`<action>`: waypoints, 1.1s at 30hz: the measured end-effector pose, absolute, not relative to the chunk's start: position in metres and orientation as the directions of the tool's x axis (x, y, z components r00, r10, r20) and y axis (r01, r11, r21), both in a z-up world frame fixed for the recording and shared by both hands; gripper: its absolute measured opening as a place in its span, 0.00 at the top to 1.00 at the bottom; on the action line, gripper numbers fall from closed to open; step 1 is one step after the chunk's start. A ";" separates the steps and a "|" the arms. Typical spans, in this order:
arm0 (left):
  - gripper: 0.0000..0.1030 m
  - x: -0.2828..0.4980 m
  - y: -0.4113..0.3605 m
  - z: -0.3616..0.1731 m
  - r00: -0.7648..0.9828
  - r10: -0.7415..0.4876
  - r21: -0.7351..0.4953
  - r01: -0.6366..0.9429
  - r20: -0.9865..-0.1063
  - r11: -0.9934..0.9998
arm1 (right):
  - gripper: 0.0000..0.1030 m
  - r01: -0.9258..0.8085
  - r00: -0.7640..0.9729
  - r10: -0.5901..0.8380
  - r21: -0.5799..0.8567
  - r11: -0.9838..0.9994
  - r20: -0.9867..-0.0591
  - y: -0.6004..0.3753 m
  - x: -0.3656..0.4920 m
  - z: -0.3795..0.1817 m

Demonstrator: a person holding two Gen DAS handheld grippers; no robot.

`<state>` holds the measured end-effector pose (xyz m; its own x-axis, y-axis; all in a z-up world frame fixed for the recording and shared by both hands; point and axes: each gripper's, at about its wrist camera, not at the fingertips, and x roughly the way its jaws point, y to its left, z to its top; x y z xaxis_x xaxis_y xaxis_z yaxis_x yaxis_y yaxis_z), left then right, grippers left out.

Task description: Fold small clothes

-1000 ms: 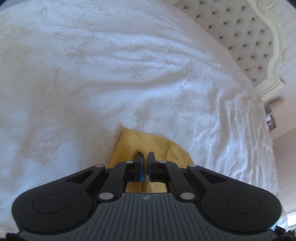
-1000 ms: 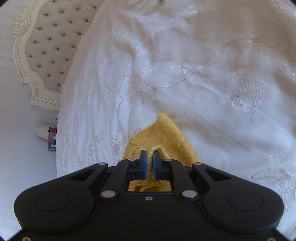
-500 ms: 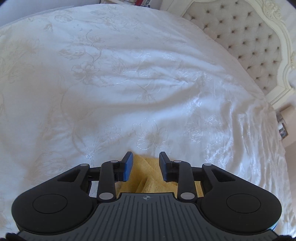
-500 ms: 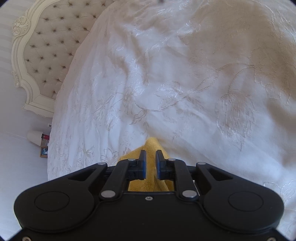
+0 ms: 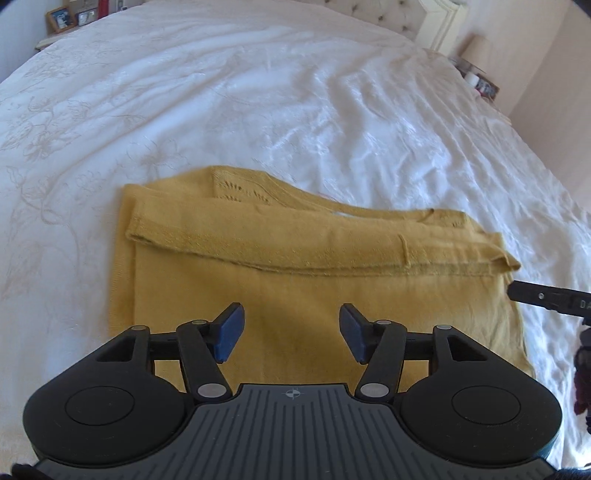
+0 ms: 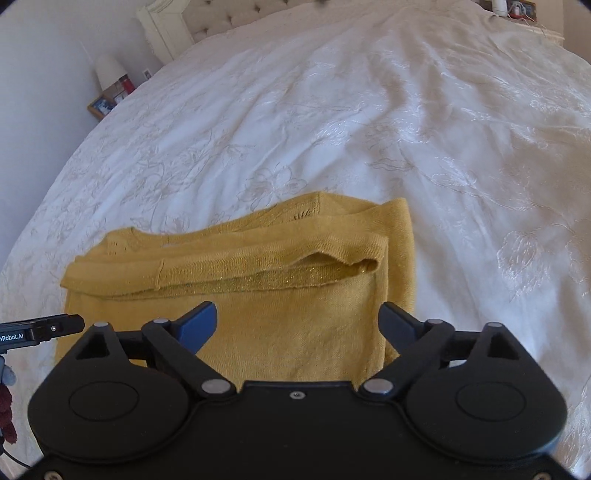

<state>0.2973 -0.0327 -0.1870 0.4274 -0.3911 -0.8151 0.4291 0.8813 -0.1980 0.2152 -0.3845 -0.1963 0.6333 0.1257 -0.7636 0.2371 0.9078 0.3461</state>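
Both sets of jaws were opening with nothing between them: those of the left gripper (image 5: 291, 332) stood moderately apart above the near part of the yellow knit top (image 5: 314, 302), and those of the right gripper (image 6: 299, 328) were spread wide over the same cloth, none of the blue pads pressing on it. The top lay on the white embroidered bedspread (image 5: 258, 110), near the edge of the bed closest to the cameras, well apart from the tufted headboard (image 6: 229, 18) and the lamp (image 6: 109, 70) beside it. Judging by how it lay, 1 fold was already made: a hemmed edge had been brought across the garment and rested as a band running from side to side, with the openwork neckline (image 5: 240, 192) showing beyond it. The sides looked tucked in too, since the shape was roughly a rectangle, though no sleeves could be made out. That band was not quite flat; in the right wrist view its hem (image 6: 332, 258) gaped a little on the right side, and the corner at the other end poked out past the body. What seemed left was a smoothing of that loose hem and perhaps 1 more fold to halve the rectangle, if a smaller packet was wanted. Each view caught the tip of the other gripper at its edge, just beside the cloth.
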 end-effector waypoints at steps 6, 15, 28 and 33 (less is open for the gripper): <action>0.34 0.304 -0.060 -0.206 0.390 -0.372 -0.144 0.502 -0.842 0.853 | 0.05 0.166 0.580 0.096 0.233 0.958 -0.809 -0.358 0.236 -0.212; 0.33 0.375 -0.078 -0.208 0.448 -0.335 -0.080 0.499 -0.829 0.863 | 0.05 0.212 0.570 -0.026 0.116 0.970 -0.821 -0.388 0.300 -0.222; 0.33 0.392 -0.043 -0.177 0.497 -0.323 -0.118 0.401 -0.806 0.909 | 0.05 0.306 0.604 -0.016 0.213 0.928 -0.797 -0.428 0.277 -0.203; 0.33 0.350 -0.028 -0.192 0.435 -0.300 -0.110 0.409 -0.849 0.906 | 0.05 0.165 0.562 0.019 0.135 0.977 -0.827 -0.395 0.261 -0.210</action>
<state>0.3499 -0.0285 -0.1917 0.4352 -0.2995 -0.8490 0.4088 0.9060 -0.1101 0.2610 -0.3948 -0.2100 0.5620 0.0195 -0.8269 0.1650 0.9770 0.1351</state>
